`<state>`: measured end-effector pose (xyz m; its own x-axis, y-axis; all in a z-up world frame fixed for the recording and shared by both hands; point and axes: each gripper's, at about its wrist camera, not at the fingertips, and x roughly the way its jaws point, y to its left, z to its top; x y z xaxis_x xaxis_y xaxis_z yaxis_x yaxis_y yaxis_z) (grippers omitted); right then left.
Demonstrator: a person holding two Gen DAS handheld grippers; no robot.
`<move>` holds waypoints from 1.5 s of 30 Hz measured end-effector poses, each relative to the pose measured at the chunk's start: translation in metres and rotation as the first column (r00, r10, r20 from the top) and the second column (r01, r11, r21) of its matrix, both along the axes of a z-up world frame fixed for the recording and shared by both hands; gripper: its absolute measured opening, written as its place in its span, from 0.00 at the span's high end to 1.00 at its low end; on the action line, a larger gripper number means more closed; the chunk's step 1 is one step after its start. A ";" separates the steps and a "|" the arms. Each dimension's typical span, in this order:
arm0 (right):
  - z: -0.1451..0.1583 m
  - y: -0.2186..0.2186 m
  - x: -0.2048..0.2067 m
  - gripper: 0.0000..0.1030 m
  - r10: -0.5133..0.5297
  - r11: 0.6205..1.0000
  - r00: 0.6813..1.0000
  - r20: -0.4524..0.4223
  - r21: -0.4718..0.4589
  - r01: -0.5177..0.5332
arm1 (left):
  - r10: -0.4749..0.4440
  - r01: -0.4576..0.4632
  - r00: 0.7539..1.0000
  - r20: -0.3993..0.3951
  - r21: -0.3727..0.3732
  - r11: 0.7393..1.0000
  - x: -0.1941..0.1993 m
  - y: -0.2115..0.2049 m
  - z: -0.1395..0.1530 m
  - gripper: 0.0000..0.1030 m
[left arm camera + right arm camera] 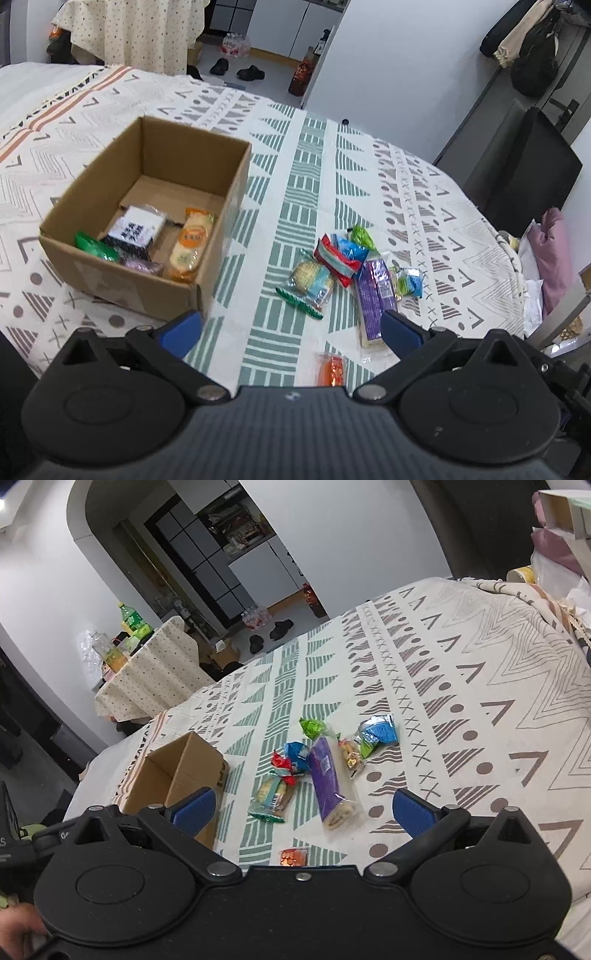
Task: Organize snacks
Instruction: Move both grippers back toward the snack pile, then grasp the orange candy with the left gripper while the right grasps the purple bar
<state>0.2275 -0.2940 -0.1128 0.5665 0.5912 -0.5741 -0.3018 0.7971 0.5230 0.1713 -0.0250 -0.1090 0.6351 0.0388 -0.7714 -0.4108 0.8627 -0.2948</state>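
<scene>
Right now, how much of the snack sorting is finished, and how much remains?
Partly done. The cardboard box already holds about four packets, among them an orange packet and a green packet. Nothing is in hand: the left gripper and right gripper both have open, empty jaws. Left on the cloth: the purple roll, an orange snack and several small packets.
</scene>
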 end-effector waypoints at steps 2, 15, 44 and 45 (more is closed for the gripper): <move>-0.005 0.000 0.004 0.00 -0.009 1.000 1.000 -0.013 0.001 0.009 | -0.009 0.009 1.000 -0.009 -0.007 1.000 0.004 -0.007 -0.007 0.03; -0.028 0.005 0.026 0.00 -0.015 1.000 0.997 -0.069 -0.008 0.015 | -0.068 0.052 0.990 -0.124 -0.131 0.990 0.033 -0.035 -0.071 0.36; -0.061 0.038 0.075 0.14 0.022 0.999 0.987 -0.161 -0.040 -0.029 | -0.060 0.059 0.988 -0.141 -0.013 0.998 0.062 -0.028 -0.079 0.84; -0.063 0.040 0.077 0.15 0.022 0.999 0.986 -0.166 -0.045 -0.030 | -0.056 0.056 0.989 -0.136 -0.008 0.998 0.063 -0.025 -0.076 0.84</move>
